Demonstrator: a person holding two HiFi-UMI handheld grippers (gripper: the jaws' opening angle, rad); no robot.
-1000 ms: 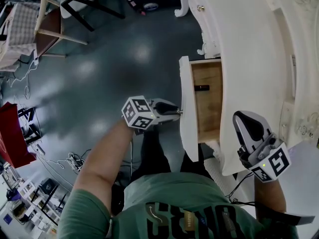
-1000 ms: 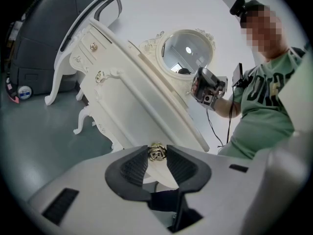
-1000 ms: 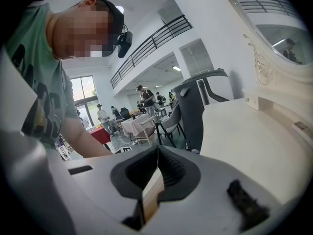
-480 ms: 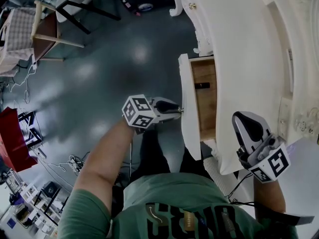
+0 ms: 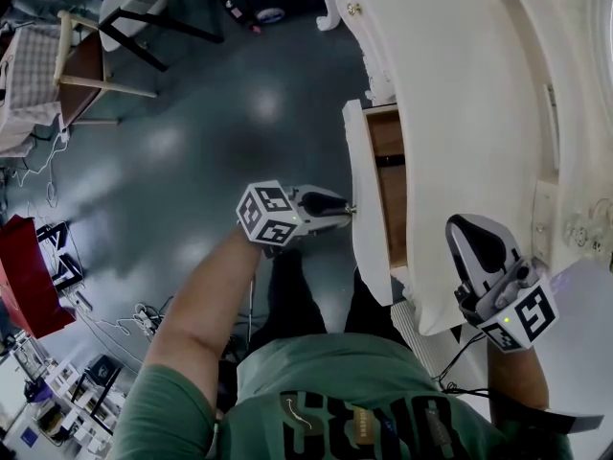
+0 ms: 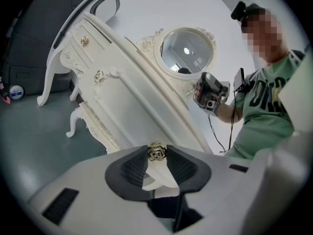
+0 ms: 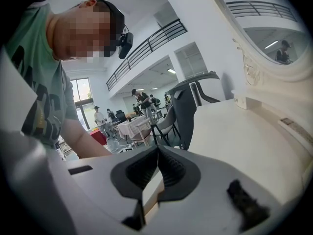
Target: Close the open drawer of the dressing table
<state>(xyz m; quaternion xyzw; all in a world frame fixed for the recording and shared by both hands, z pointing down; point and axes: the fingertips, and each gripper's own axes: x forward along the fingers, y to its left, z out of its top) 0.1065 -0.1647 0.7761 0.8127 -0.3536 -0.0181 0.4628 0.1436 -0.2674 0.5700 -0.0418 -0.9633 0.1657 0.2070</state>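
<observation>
White-painted wood forms the drawer [image 5: 362, 220] front, which stands partly out from the dressing table [image 5: 460, 113], directly ahead of the left gripper [image 5: 346, 210]. A strip of bare wood interior shows behind the front panel, so the closing stroke is not yet complete.

1. Left gripper: jaws clamped on the small brass rose-shaped knob [image 6: 157, 152] at the middle of the drawer front. Both ribbed pads bear on its sides at the very tips.
2. Right gripper [image 7: 157, 152]: jaws together, nothing between them. It hangs above the table top, off to the right of the drawer and well apart from it, and takes no part in the work.

Handling, by judgement: the drawer is a rigid wooden box, probably light to moderate in weight with little visible inside. It should slide rather than flex. The knob is hard, smooth metal with a rounded profile, so a tip grip may slip if the push runs off-axis. The knob is the correct hold point. Drive straight along the drawer's travel, toward the table. Ease off near the end, since the painted front could chip against the frame.
</observation>
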